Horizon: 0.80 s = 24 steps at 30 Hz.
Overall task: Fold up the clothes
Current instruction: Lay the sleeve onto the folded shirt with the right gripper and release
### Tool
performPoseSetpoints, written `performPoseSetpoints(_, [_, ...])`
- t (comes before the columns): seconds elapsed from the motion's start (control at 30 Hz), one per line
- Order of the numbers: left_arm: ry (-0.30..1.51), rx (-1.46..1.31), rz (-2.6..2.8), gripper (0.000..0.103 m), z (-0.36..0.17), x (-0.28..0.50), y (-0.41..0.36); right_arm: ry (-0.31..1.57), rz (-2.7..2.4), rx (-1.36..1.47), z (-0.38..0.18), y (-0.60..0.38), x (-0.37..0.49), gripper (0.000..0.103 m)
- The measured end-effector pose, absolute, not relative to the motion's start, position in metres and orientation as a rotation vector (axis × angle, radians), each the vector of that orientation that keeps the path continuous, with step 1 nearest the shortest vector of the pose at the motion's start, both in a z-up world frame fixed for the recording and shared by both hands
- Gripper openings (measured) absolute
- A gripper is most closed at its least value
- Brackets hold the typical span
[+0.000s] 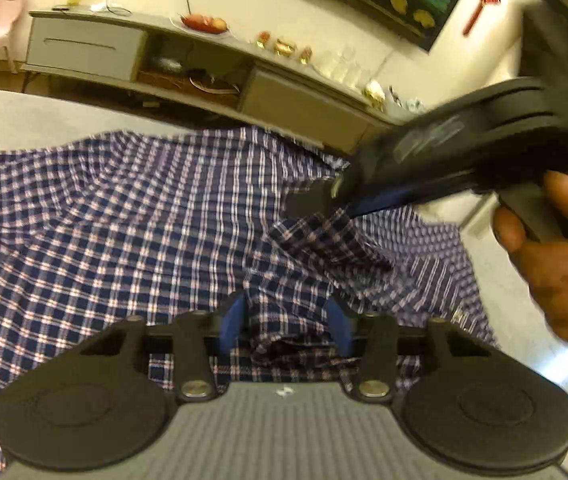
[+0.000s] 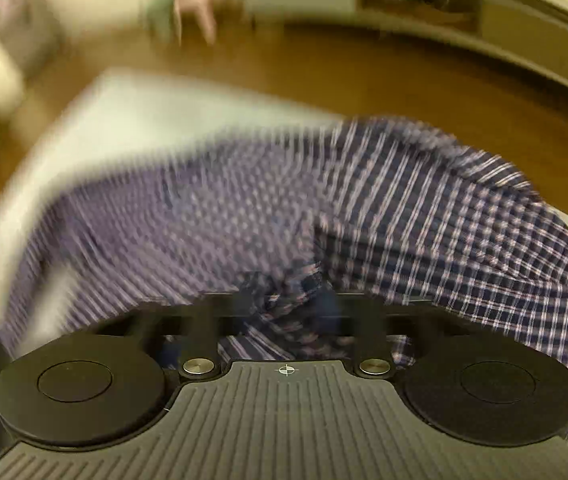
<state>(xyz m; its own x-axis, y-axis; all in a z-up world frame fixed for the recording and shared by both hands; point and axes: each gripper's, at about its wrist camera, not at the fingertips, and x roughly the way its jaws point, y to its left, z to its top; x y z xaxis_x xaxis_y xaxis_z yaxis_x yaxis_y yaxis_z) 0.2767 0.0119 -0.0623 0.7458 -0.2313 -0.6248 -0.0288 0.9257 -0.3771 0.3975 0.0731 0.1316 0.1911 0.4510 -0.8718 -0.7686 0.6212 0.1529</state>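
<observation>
While no writing reads, both grippers' jaws — left gripper (image 1: 286, 320), right gripper (image 2: 288, 300) — pinch the checked shirt (image 1: 123, 220).

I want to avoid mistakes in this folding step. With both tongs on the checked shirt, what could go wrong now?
1. The left tongs hold a thick bunch of the navy-and-white checked cotton shirt; several layers may fold crooked.
2. The right tongs pinch only a small bit, which may slip out.
3. The shirt reaches the grey table's edge and may slide off.

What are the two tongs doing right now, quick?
Left tongs: closed on a bunch of the plaid shirt.
Right tongs: shut tight on a fold of the same shirt.
</observation>
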Motion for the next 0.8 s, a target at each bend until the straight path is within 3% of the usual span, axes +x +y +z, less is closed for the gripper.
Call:
performPoseSetpoints(0.3, [0.711,-0.280,-0.148,0.033,-0.065,0.270,0.007,0.888,0.836,-0.306,0.114,0.081,0.411,0.001])
performPoseSetpoints(0.33, [0.712,-0.272,-0.150,0.033,-0.065,0.269,0.007,0.858,0.801,-0.310,0.111,0.081,0.412,0.019])
performPoseSetpoints(0.4, [0.720,-0.262,-0.156,0.033,-0.064,0.267,0.008,0.823,0.788,-0.246,0.119,0.063,0.411,0.038])
performPoseSetpoints(0.53, [0.682,-0.230,-0.139,0.034,-0.043,0.258,0.011,0.582,0.740,0.020,0.178,-0.014,0.382,0.038])
performPoseSetpoints(0.63, [0.585,-0.156,-0.091,0.039,-0.016,0.254,0.005,0.505,0.689,-0.018,0.193,-0.062,0.347,0.036])
performPoseSetpoints(0.73, [0.572,-0.073,-0.099,0.045,-0.009,0.276,-0.016,0.576,0.717,-0.193,0.157,-0.071,0.322,0.023])
performPoseSetpoints(0.8, [0.607,-0.016,-0.099,0.045,-0.015,0.297,-0.030,0.630,0.691,-0.281,0.125,-0.075,0.319,0.021])
